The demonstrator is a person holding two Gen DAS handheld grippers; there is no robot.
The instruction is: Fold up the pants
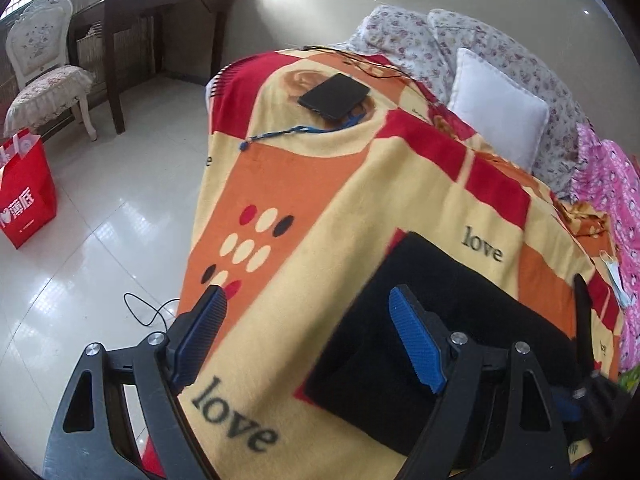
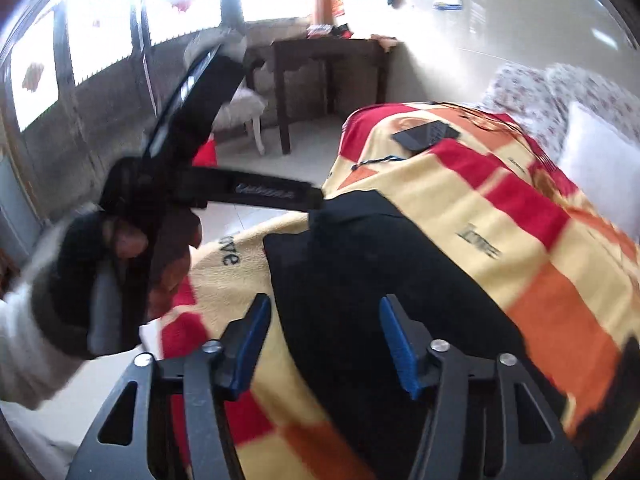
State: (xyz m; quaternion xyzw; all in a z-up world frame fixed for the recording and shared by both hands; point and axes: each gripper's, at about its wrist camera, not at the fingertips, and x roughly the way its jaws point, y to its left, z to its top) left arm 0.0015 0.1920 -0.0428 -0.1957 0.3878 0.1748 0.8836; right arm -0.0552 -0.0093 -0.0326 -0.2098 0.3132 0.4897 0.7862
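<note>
The black pants lie folded into a flat rectangle on the bed's patterned blanket. My left gripper is open and empty, hovering just above the pants' left edge. In the right wrist view the pants run from under my right gripper, which is open and empty above them. The left gripper's body and the hand holding it show at the left in that view, touching the pants' far corner.
A black tablet with a blue lanyard lies further up the blanket. A white pillow and floral bedding sit at the head. A pink quilt lies at right. The floor holds a red bag, a chair, a dark table.
</note>
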